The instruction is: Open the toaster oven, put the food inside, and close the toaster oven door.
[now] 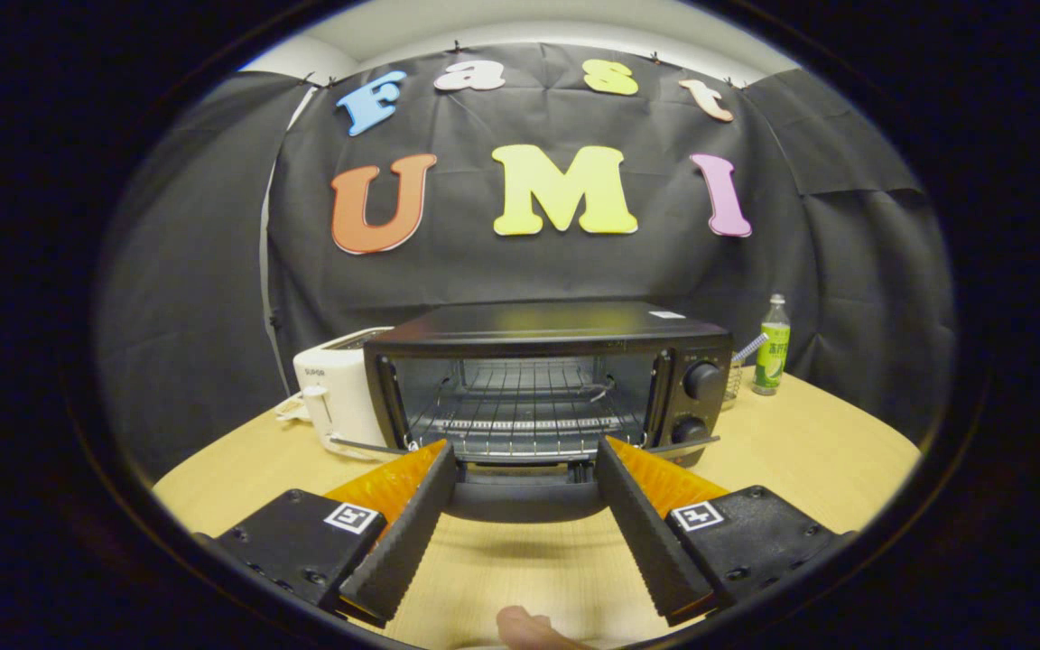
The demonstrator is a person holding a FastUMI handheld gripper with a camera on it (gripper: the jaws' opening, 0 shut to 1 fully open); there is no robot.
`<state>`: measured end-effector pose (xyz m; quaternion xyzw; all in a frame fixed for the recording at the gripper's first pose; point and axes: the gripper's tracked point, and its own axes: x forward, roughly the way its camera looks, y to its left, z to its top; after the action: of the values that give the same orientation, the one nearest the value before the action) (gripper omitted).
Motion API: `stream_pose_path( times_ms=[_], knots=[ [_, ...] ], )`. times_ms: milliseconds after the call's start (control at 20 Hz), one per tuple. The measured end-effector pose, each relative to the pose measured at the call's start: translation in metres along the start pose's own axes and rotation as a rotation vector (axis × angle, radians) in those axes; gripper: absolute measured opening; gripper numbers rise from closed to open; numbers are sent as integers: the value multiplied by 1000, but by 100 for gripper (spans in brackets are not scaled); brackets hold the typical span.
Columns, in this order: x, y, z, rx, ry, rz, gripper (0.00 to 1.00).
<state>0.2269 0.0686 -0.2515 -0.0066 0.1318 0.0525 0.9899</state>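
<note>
The black toaster oven (547, 329) stands on the wooden table (809, 451), just ahead of my fingers. Its door (524, 498) hangs down flat toward me, so the inside is exposed, with a bare wire rack (524, 406) across it. Two control knobs (702, 381) sit on its right panel. My gripper (527, 447) is open wide. Its fingertips reach the front edge of the lowered door, one at each side, and nothing is held between them.
A white pop-up toaster (332, 397) stands against the oven's left side. Right of the oven are a small glass with a straw (737, 372) and a green bottle (772, 348). A person's fingertip (524, 627) shows below my fingers.
</note>
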Motion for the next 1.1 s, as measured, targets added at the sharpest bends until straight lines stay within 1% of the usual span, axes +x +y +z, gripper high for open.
stream_pose_path(
  times_ms=[300, 400, 550, 750, 900, 1000, 1100],
  knots=[
    [-16, -2, -38, -78, 157, 6, 100],
    [-19, -10, -44, -58, 169, -27, 100],
    [-21, -7, -57, -27, 204, -17, 100],
    [-21, -7, -63, -50, 226, -18, 100],
    [-21, -10, -78, -47, 277, -23, 100],
    [-22, -10, -89, -13, 323, -14, 100],
    [-26, -6, -89, 4, 322, 18, 100]
  ],
)
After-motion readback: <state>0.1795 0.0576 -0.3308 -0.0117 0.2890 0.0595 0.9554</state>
